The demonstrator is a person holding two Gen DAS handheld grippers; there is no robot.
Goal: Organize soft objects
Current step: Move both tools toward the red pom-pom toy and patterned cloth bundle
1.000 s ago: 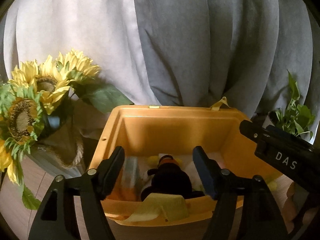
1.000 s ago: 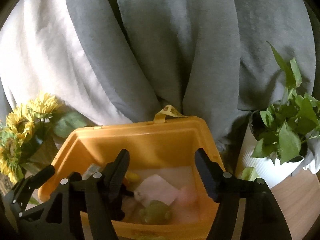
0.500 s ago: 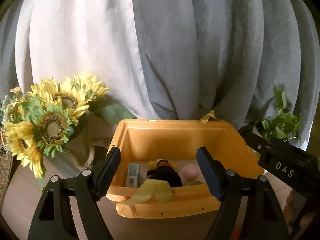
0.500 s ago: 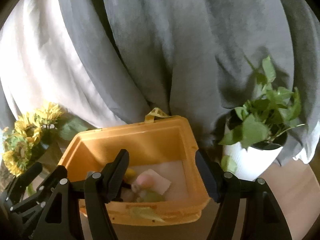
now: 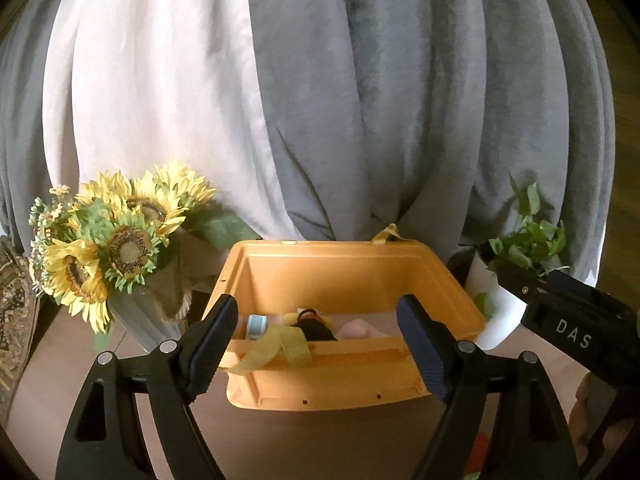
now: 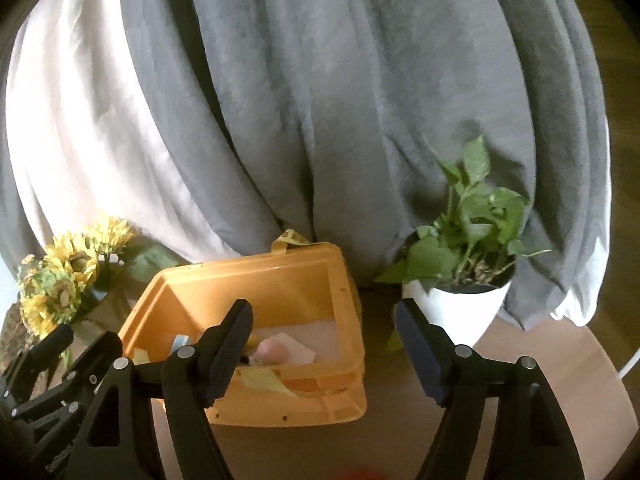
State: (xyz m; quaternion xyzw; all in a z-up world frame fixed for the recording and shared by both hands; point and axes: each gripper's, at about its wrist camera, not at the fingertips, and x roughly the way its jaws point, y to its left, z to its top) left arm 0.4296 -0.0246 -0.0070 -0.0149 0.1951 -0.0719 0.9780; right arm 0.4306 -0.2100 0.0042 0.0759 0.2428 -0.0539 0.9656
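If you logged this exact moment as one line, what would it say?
left gripper: open, empty | right gripper: open, empty | orange bin: on table, soft items inside | black plush toy: in bin | sunflowers beside bin

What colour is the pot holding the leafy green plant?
White; the pot shows best in the right wrist view.

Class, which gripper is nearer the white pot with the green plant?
Right. The right gripper has the white pot just past its right finger; the left gripper faces the orange bin, pot farther right.
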